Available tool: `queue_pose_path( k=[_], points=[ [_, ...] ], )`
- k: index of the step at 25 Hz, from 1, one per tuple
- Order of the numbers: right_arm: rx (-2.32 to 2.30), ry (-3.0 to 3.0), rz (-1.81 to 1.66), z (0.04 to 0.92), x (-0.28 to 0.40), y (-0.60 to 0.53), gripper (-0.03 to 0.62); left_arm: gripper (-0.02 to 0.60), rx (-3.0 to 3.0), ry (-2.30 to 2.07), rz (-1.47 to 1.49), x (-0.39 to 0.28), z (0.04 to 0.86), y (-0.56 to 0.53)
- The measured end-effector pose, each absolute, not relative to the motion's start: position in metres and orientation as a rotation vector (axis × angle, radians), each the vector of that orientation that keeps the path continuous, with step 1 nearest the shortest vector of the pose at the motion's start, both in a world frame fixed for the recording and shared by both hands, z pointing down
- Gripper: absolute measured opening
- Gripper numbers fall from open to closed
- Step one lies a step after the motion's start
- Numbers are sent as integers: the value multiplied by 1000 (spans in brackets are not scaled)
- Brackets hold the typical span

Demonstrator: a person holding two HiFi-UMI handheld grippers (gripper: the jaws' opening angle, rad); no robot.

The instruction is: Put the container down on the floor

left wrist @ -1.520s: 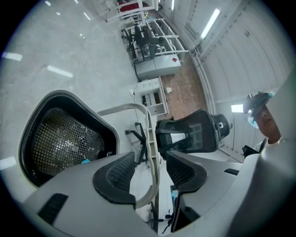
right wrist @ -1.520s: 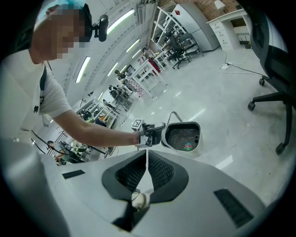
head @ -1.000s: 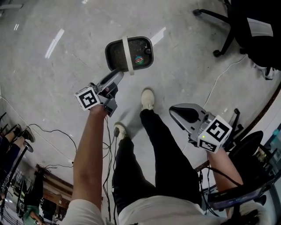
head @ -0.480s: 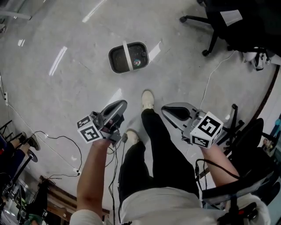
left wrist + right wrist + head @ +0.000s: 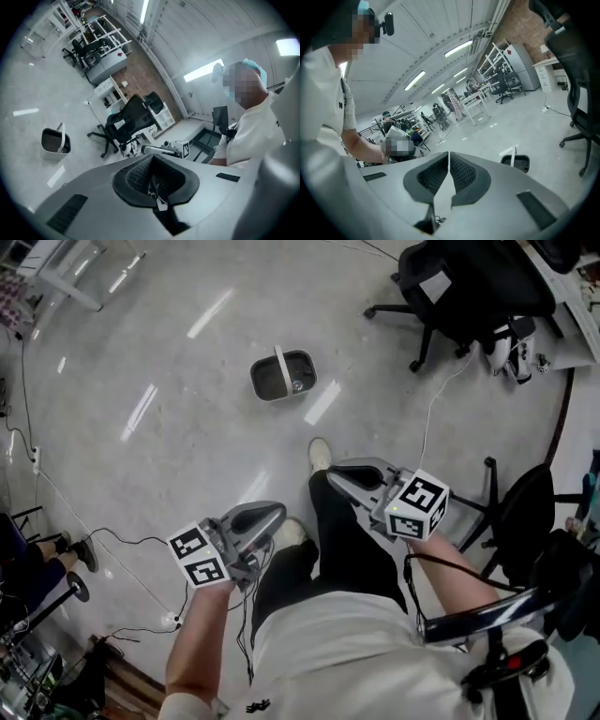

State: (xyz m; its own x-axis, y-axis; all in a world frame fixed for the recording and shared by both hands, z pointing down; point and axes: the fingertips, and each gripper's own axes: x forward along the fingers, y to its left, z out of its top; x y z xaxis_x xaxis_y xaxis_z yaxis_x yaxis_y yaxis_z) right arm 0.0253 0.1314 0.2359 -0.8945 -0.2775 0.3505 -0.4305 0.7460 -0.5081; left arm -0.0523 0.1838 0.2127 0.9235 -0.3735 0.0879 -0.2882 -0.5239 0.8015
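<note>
The dark container [image 5: 283, 375] with its white handle upright stands on the grey floor [image 5: 169, 352], well ahead of the person's feet. It also shows small in the left gripper view, the container [image 5: 56, 141], and in the right gripper view, the container [image 5: 516, 163]. My left gripper [image 5: 272, 513] is shut and empty, held close to the person's left leg, far from the container. My right gripper [image 5: 339, 470] is shut with nothing in it, above the person's right leg.
A black office chair [image 5: 459, 296] stands at the back right, a second dark chair [image 5: 525, 521] to the right. Cables [image 5: 103, 540] trail over the floor at the left. White shoes [image 5: 320, 454] stand between me and the container. Shelving and desks [image 5: 101, 47] line the far wall.
The left gripper let go of the container's handle, shut and drew back toward the body. The view rose, so the container now looks smaller and farther off. The right gripper shifted slightly left.
</note>
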Motion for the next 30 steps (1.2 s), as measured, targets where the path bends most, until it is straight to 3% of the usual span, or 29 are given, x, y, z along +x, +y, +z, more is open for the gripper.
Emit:
queue_pose_path(
  k=[14, 30],
  points=[
    [520, -2785, 654, 98, -15, 235, 20, 9, 2358, -477, -85, -64, 70, 287],
    [426, -2784, 559, 57, -25, 297, 18, 9, 2361, -663, -122, -84, 40, 344]
  ],
)
